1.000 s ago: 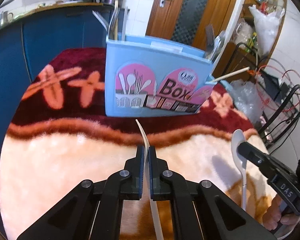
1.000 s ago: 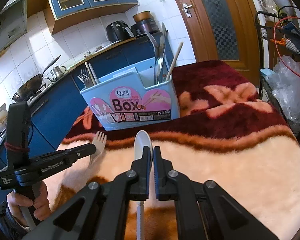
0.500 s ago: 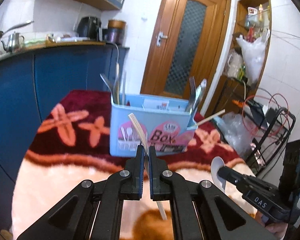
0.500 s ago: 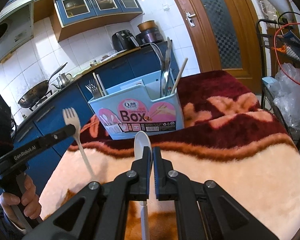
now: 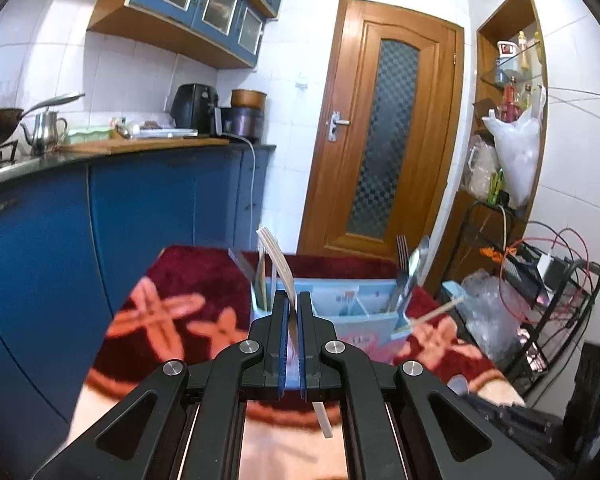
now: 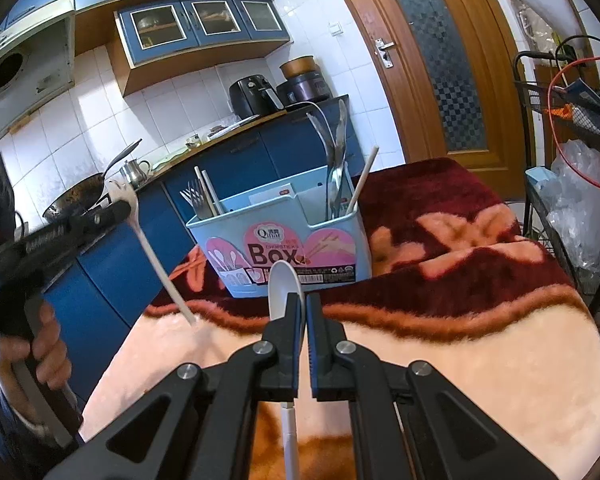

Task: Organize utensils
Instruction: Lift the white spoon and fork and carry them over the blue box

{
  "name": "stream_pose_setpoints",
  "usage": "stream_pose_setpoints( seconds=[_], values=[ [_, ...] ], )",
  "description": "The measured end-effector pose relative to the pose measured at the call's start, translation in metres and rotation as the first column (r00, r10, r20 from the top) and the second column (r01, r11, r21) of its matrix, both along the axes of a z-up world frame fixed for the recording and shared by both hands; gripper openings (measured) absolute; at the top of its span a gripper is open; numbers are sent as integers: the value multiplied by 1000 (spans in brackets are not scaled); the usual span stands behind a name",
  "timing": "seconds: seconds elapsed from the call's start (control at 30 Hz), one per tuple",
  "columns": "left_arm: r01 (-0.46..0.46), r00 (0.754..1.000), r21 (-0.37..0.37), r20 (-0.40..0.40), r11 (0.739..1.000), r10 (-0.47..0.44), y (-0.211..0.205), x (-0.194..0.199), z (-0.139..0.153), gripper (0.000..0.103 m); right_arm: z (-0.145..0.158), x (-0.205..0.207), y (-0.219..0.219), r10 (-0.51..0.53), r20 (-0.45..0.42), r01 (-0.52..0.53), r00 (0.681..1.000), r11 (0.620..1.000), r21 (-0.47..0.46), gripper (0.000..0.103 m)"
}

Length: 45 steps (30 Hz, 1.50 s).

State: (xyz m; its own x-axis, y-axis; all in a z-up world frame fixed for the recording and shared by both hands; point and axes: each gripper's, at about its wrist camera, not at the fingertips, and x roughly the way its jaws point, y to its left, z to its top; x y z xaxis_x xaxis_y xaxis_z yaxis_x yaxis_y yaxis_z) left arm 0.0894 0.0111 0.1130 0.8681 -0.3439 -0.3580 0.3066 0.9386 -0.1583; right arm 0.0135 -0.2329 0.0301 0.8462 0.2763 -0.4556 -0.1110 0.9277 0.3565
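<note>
A light blue utensil box (image 6: 284, 236) marked "Box" stands on the red and cream blanket (image 6: 480, 320); it also shows in the left wrist view (image 5: 352, 304). It holds metal forks (image 6: 196, 200), spoons (image 6: 336, 152) and chopsticks. My left gripper (image 5: 293, 300) is shut on a white plastic fork (image 5: 276, 260), held high above the blanket, left of the box; the fork shows in the right wrist view (image 6: 148, 240) with its tines up. My right gripper (image 6: 304, 304) is shut on a white plastic spoon (image 6: 282, 284), just in front of the box.
Blue kitchen cabinets (image 5: 148, 216) with a counter, kettle (image 5: 46, 130) and wok stand on the left. A wooden door (image 5: 384, 140) is behind. A black wire rack (image 5: 548, 300) with red cables and plastic bags stands on the right.
My left gripper has lifted the white fork well up from the blanket and toward the box. My right gripper with the spoon has risen a little and stays in front of the box.
</note>
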Motion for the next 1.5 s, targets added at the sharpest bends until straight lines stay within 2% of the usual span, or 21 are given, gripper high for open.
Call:
stream_pose_setpoints(
  seconds=[0.33,0.63,0.9,1.1,1.27,1.5],
  values=[
    [-65,987,55,148,996,56,-5,29,41,4,1,0,-8,-25,5,25,1000,1000,4,4],
    [-100,977,77,194,992,84,-11,47,43,4,6,6,-13,-34,12,34,999,999,-13,4],
    [-95,987,68,137,993,85,-16,63,18,4,48,20,-5,-36,145,57,989,989,-139,4],
    [-99,984,21,150,995,95,-11,72,25,4,71,40,-1,-36,197,70,980,983,-169,4],
    [-132,970,58,213,990,117,-17,73,34,4,90,61,0,-66,261,114,963,978,-173,4],
    [-121,977,79,183,990,105,-27,85,18,4,105,93,13,-99,389,190,916,961,-203,4]
  ],
)
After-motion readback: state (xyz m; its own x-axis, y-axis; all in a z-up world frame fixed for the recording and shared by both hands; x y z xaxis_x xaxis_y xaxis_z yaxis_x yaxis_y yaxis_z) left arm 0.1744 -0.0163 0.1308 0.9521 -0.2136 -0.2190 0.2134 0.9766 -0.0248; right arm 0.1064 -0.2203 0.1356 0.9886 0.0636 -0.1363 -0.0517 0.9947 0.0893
